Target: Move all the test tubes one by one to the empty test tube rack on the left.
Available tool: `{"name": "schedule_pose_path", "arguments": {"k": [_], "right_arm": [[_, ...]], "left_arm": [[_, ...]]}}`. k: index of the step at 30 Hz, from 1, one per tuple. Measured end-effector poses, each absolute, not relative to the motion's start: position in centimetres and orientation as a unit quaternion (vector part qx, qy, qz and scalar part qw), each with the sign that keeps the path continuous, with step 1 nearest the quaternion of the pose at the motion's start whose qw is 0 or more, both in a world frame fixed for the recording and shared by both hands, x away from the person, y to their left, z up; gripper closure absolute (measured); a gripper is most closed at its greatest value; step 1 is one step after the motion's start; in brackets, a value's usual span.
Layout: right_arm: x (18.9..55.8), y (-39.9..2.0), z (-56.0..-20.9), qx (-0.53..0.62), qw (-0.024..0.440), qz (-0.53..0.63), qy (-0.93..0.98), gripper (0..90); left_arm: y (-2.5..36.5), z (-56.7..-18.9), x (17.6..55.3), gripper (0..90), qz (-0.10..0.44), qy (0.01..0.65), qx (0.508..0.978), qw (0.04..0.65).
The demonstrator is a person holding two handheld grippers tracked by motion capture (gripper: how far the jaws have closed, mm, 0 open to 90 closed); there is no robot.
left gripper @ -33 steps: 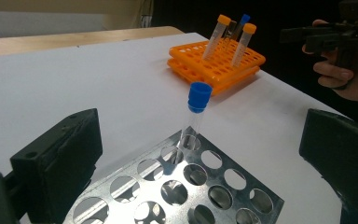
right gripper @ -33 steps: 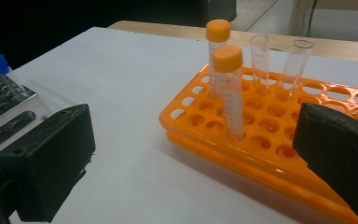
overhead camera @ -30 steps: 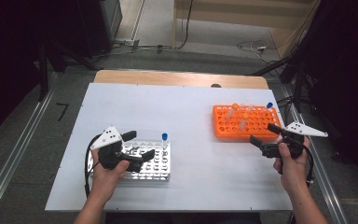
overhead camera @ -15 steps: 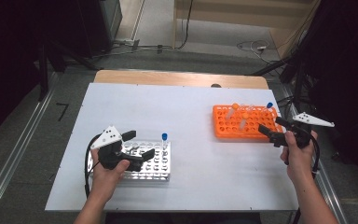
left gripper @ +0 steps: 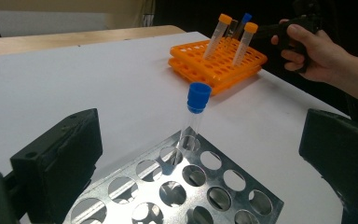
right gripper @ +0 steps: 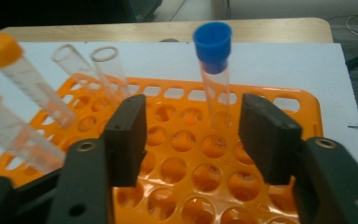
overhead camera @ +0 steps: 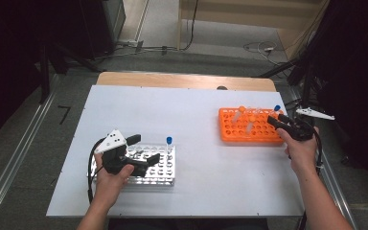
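Two racks share the table, and the orange rack (overhead camera: 249, 125) is the landmark for the work in hand. At its far right corner stands the blue-capped tube (right gripper: 213, 70), seated in a hole, long axis close to upright, cap at the top, open end down in the rack. The right gripper (right gripper: 192, 135) sits at the rack's near right edge, far closer than the left gripper (overhead camera: 139, 152), which rests with jaws wide apart and nothing between them over the metal rack (left gripper: 186, 186) well to the left. The right gripper's jaws have just been closing and now stand half open; the tube rises just beyond and between them, a little toward the right jaw, not yet pinched. Reaching it likely means a short push forward across the rack.
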State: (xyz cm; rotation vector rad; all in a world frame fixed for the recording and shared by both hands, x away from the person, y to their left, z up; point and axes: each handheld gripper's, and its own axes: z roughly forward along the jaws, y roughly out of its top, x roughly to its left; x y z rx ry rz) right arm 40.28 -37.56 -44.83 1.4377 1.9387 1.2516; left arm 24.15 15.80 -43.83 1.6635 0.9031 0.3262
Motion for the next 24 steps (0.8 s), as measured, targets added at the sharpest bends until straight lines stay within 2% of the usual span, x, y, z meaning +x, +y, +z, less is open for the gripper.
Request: {"name": "schedule_pose_path", "arguments": {"k": [2, 8, 18, 21, 22, 24], "right_arm": [[41.0, -37.5, -45.4, 0.524, 0.215, 0.44, 0.696, 50.0], [42.2, -37.6, -46.2, 0.538, 0.219, 0.436, 0.687, 59.0], [43.3, -37.0, -47.1, 0.546, 0.24, 0.415, 0.687, 65.5], [43.3, -36.8, -47.1, 0.544, 0.247, 0.415, 0.686, 70.2], [43.2, -36.7, -47.1, 0.544, 0.249, 0.416, 0.685, 74.4], [43.2, -36.6, -47.1, 0.545, 0.245, 0.417, 0.685, 74.7]], "left_arm": [[15.9, -43.8, 24.1, 0.0, 0.14, 0.386, 0.709, 0.573], [15.9, -43.7, 24.1, 0.0, 0.14, 0.388, 0.706, 0.576], [15.5, -43.9, 24.2, 0.0, 0.137, 0.385, 0.71, 0.573], [15.5, -43.9, 24.2, 0.0, 0.135, 0.385, 0.711, 0.573], [15.4, -44.0, 24.2, 0.0, 0.135, 0.385, 0.711, 0.573], [15.4, -44.0, 24.2, 0.0, 0.135, 0.384, 0.712, 0.572]]}}
